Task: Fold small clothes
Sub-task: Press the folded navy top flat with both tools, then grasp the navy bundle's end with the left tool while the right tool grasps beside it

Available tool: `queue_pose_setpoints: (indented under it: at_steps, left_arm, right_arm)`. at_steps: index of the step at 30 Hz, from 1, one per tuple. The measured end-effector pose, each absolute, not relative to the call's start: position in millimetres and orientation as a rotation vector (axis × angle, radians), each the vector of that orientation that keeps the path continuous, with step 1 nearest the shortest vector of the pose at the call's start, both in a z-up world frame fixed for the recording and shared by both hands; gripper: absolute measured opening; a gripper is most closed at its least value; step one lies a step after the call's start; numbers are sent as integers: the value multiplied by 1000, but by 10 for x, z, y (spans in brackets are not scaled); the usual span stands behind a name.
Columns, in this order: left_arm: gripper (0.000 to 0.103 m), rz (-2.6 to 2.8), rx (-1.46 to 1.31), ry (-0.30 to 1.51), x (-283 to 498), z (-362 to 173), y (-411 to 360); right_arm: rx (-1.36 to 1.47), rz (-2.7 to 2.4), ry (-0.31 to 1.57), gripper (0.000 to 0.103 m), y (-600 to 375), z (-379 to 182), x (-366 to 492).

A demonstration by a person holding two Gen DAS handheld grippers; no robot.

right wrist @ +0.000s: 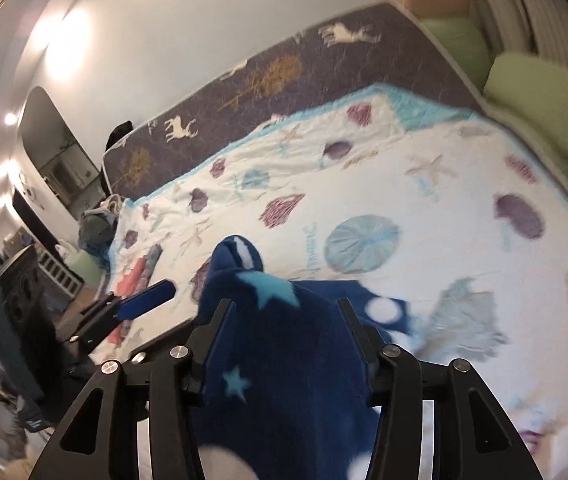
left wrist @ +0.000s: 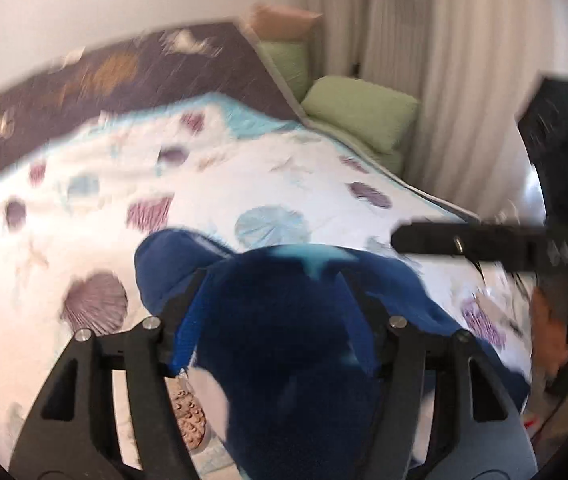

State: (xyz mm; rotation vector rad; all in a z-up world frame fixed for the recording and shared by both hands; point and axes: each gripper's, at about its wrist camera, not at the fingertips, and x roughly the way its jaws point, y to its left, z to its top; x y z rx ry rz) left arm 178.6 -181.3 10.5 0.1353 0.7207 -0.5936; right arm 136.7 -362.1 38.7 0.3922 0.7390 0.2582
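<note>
Left wrist view: dark blue fleece garment [left wrist: 284, 340] fills lower centre, bunched between the fingers of the left gripper [left wrist: 272, 280]. Fingers stand partly apart with cloth pressed against both; it reads as gripped. Right wrist view: same blue fleece, pale stars and white dots, sits lower centre between the fingers of the right gripper [right wrist: 285, 308], also partly apart and packed with fabric, so held here too.

Garment hangs above the white quilt with shell and starfish print [left wrist: 303, 184], which spans the middle of both frames. Each gripper appears in the other's view: right one at right edge, left one at lower left. So the cloth likely stretches across between them, long axis side to side, both hands equally on it.

Judgement: coming move turns on lowering the fleece forward and down onto the quilt. Heavy blur; edges and garment type unclear.

Green cushions [right wrist: 539, 108] upper right. Pink folded item [right wrist: 134, 280] lies on quilt's lower left.
</note>
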Motion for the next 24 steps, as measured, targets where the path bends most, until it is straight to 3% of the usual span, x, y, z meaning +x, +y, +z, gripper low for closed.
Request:
queue_pose_setpoints:
  at_steps: [3,7,10,17,24]
  left_arm:
    - [66,-509,141,832,2153,-328,-1814]
    - [84,-474,153,856,2289,-826,-1777]
    - [84,-473,154,853,2258,-820,-1782]
    - [83,-456,149,819,2190,-644,-1764]
    - [81,-469,161,680,1574,2,-1676]
  right_arm:
    - [421,271,843,51,-3534,27,1730]
    - [527,218,1011,49,-3636,-728,2088]
    - [589,208,993,41,-3747,-727,2055]
    - [552,213,973,41,-3700,-634,2019]
    - [468,203,815,47,-3809,118,1195]
